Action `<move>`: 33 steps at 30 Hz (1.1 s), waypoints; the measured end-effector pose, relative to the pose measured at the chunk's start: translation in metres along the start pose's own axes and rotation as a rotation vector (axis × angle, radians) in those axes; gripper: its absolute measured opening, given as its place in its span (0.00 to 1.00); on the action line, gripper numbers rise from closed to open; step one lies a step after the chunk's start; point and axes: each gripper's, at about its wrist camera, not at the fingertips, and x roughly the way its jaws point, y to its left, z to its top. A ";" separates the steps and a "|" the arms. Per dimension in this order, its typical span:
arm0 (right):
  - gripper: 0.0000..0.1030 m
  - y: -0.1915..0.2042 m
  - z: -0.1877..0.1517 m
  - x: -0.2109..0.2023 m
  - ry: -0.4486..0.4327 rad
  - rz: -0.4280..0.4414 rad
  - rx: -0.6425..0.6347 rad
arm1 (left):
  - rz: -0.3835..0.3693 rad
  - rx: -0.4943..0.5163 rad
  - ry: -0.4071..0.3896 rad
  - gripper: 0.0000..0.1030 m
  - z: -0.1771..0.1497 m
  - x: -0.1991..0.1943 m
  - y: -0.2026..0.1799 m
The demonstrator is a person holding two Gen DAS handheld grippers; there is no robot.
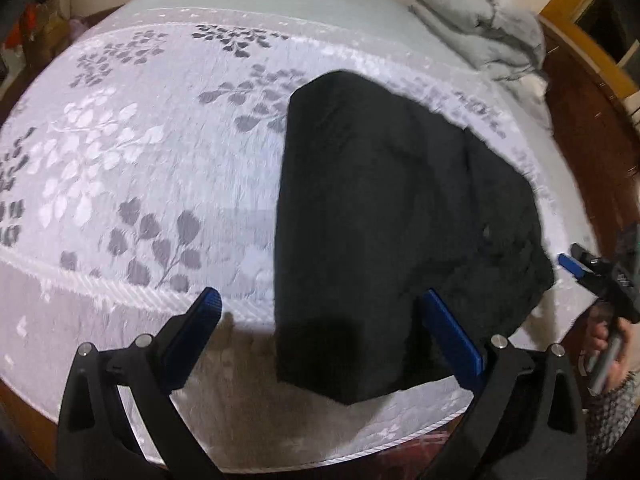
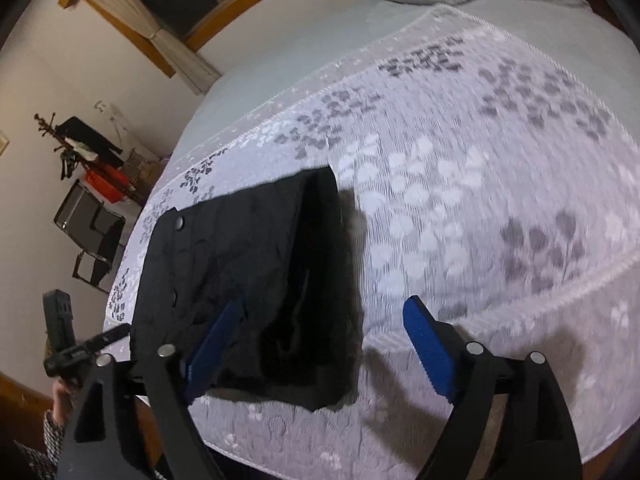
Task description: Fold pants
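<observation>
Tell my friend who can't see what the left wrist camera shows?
Black pants lie folded into a block on a bed with a leaf-patterned blanket. The left gripper is open above their near edge, empty. A rumpled grey quilt sits far back.

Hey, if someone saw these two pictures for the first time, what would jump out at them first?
The black pants, folded into a compact block, lie dark against the pale leaf-patterned bedspread near the bed's front edge. Both hand-held grippers stand open with blue pads, the left hand-held gripper and the right hand-held gripper hovering by the pants and gripping nothing. A rumpled grey duvet is heaped at the far end of the bed.
</observation>
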 end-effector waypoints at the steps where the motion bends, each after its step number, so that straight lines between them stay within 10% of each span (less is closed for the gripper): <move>1: 0.86 -0.001 -0.002 0.001 0.002 -0.005 0.011 | 0.015 0.013 -0.009 0.97 -0.002 -0.001 -0.003; 25: 0.90 0.020 0.011 0.049 0.086 0.025 -0.056 | 0.055 0.131 -0.038 0.97 0.020 0.010 -0.018; 33: 0.90 0.021 0.010 0.070 0.128 0.060 -0.087 | -0.203 0.019 0.071 0.97 0.034 0.038 0.021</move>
